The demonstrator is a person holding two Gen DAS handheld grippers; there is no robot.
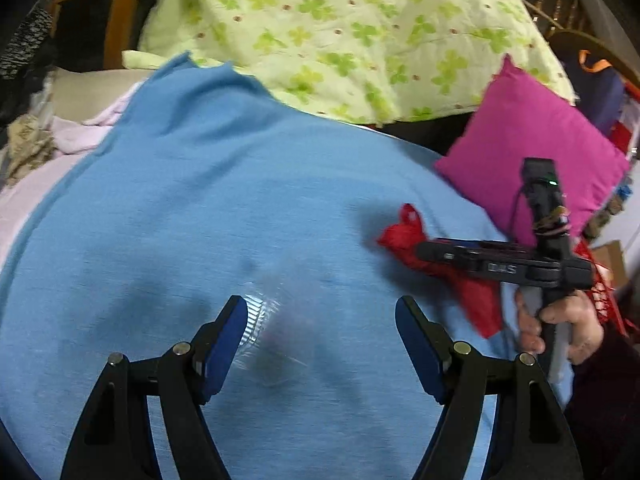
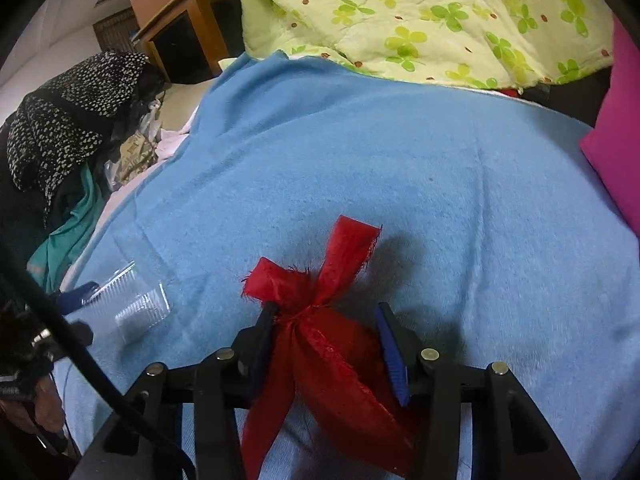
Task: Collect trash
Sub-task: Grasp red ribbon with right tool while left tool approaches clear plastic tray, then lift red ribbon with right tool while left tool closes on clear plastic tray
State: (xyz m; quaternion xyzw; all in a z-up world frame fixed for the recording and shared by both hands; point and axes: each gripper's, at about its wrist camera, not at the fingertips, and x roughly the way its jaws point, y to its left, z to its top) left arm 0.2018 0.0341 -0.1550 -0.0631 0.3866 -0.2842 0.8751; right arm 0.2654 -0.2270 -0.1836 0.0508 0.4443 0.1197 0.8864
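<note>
Blue blanket (image 2: 400, 168) covers the bed; a clover-print quilt (image 2: 420, 20) lies along its far edge and a magenta cushion (image 1: 532, 148) sits at the far right corner. My right gripper (image 2: 326, 332) straddles a red fabric bundle (image 2: 320, 356) tied at its neck, lying near the blanket's near edge. Its left pad appears to touch the knot, while the right pad stands just clear of the cloth, so I judge the jaws partly closed around the bundle but not yet clamped. My left gripper (image 1: 320, 332) is open around a clear plastic cup (image 1: 260, 336) lying on its side toward the blanket's left part; the cup rests against the left pad only, and blur hides its outline. Risks, as I judge them: the soft bundle may slip or spill if pinched only at its loose tail, and the thin cup may roll away or crumple under an off-centre squeeze.
</note>
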